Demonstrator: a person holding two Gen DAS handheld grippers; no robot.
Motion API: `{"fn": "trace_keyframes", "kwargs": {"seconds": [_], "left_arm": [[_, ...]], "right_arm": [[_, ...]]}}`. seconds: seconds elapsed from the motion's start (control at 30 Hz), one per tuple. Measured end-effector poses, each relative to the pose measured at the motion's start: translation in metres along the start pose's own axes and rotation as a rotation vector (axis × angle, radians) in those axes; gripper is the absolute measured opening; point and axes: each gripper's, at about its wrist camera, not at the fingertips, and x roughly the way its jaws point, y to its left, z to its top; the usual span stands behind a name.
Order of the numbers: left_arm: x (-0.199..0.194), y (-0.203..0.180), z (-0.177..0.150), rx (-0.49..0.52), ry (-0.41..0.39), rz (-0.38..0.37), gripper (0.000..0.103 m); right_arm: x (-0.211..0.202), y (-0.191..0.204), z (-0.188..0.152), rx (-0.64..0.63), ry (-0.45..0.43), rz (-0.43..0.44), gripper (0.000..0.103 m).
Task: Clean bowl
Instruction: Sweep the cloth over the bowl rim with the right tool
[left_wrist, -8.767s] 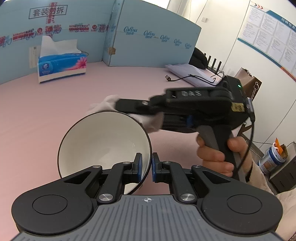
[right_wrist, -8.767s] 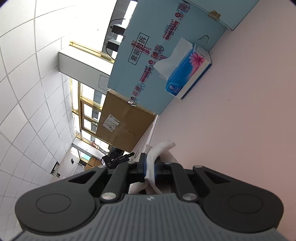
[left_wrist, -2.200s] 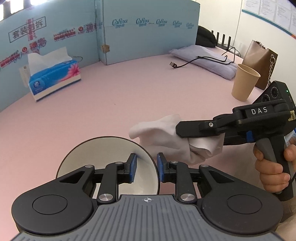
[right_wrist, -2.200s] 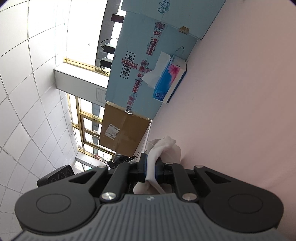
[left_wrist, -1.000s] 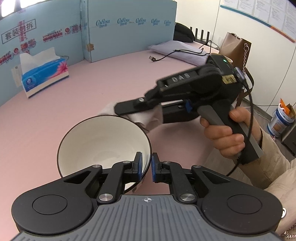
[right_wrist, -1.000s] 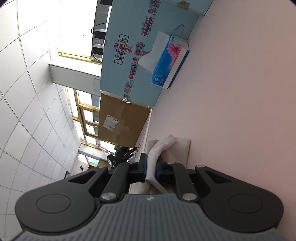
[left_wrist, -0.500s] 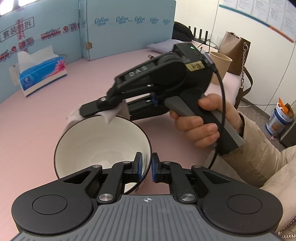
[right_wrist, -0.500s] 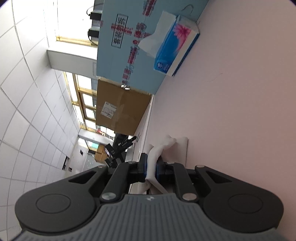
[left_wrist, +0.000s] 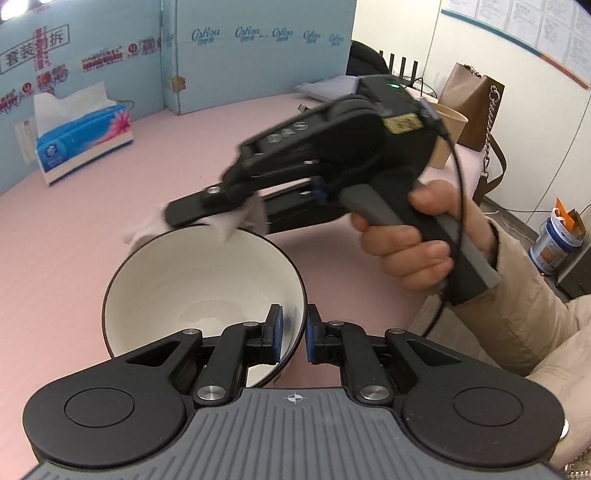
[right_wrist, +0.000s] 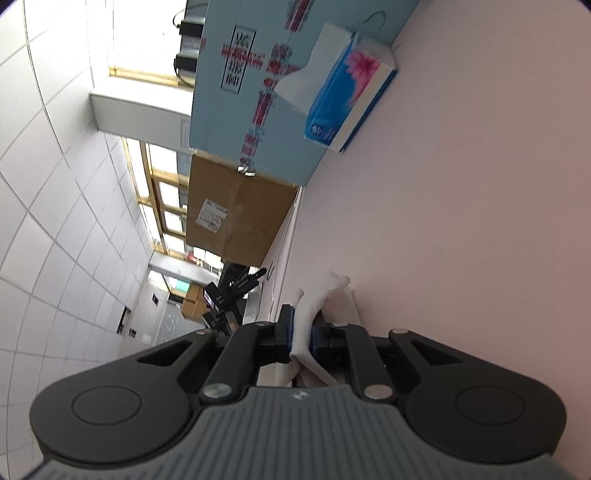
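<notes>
Pink table (left_wrist: 74, 236); tissue (left_wrist: 225, 225) at bowl (left_wrist: 192, 280) rim

Pink matte tabletop (left_wrist: 92, 236) is filling most of the view, w/ light-blue printed cardboard panels (left_wrist: 258, 55) standing along its far edge. Brown cardboard sheet (right_wrist: 236, 218) is leaning next to them. White tiled ceiling (right_wrist: 55, 221) & gold-framed windows (right_wrist: 162, 206) are letting in bright daylight. White wall w/ a posted notice board (left_wrist: 517, 22) is standing at right.
</notes>
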Motion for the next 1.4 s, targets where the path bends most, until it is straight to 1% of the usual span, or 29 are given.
{"fn": "trace_keyframes", "kwargs": {"seconds": [0.3,0.53,0.83,0.97,1.07,1.17,1.23,1.33,1.4], "left_arm": [[0.003,-0.002,0.004,-0.008,0.011,0.024,0.02],[0.004,-0.006,0.008,-0.003,0.013,0.046,0.02],[0.005,-0.01,0.016,0.0,0.013,0.076,0.021],[0.008,-0.006,0.023,-0.021,0.006,0.083,0.028],[0.013,-0.003,0.031,-0.038,0.004,0.093,0.028],[0.022,-0.005,0.04,-0.015,0.008,0.111,0.031],[0.026,-0.007,0.044,0.009,0.011,0.107,0.03],[0.027,-0.009,0.046,0.035,0.016,0.07,0.023],[0.023,-0.014,0.042,0.057,0.023,0.048,0.016]], "right_arm": [[-0.026,-0.006,-0.014,0.031,-0.046,0.029,0.012],[-0.034,-0.01,-0.025,0.057,-0.054,0.055,0.012],[-0.042,-0.005,-0.037,0.044,-0.038,0.086,0.012],[-0.054,-0.005,-0.033,0.039,-0.091,0.079,0.012],[-0.067,-0.006,-0.029,0.032,-0.135,0.068,0.012],[-0.074,-0.005,-0.028,0.021,-0.16,0.059,0.013],[-0.078,-0.005,-0.029,0.014,-0.171,0.048,0.012],[-0.081,-0.006,-0.027,0.01,-0.186,0.03,0.012],[-0.082,-0.008,-0.026,0.01,-0.196,0.028,0.012]]}}
